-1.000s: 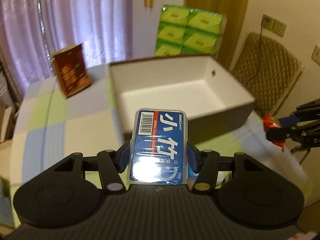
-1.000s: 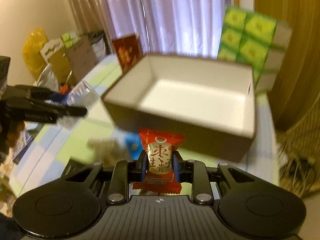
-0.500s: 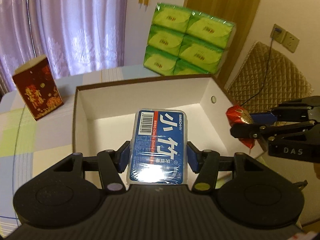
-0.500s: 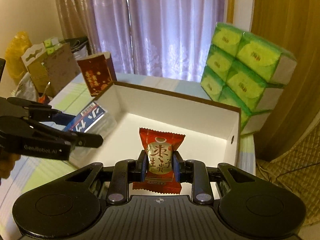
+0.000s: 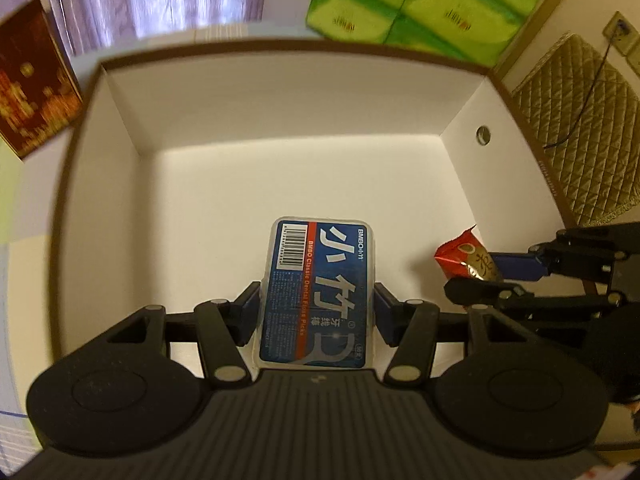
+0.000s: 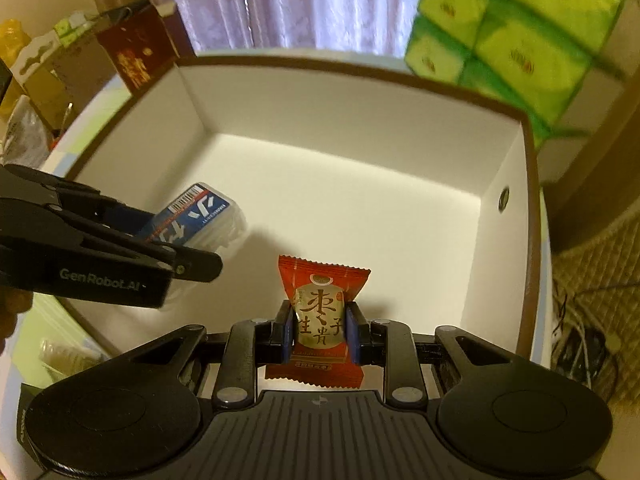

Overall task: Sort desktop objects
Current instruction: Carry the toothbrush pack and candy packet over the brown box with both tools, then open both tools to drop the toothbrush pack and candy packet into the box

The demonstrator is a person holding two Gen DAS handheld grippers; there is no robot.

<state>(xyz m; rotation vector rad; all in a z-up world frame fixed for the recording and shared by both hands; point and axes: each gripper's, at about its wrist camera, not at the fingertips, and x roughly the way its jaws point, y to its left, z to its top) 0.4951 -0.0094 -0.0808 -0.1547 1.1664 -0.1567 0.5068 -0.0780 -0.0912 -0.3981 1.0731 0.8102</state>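
Note:
A blue dental floss pick box (image 5: 318,292) sits clamped in my left gripper (image 5: 316,308), held low inside a white cardboard box (image 5: 280,100) with a brown rim. My right gripper (image 6: 320,332) is shut on a red wrapped candy (image 6: 320,312), also over the box's white floor (image 6: 360,200). From the left wrist view the candy (image 5: 466,256) and the right gripper (image 5: 516,276) show at the box's right side. The right wrist view has the floss box (image 6: 196,216) and the left gripper (image 6: 180,248) on the left.
A stack of green tissue packs (image 5: 420,4) stands behind the box, also as tissue packs (image 6: 516,36). A dark red carton (image 5: 32,88) stands left of it on the checked tablecloth (image 5: 12,200). A quilted chair (image 5: 580,120) is at the right, and clutter (image 6: 36,80) lies far left.
Both grippers have moved forward and down over the white box, from in front of it to inside its walls. Each keeps its hold on its item.

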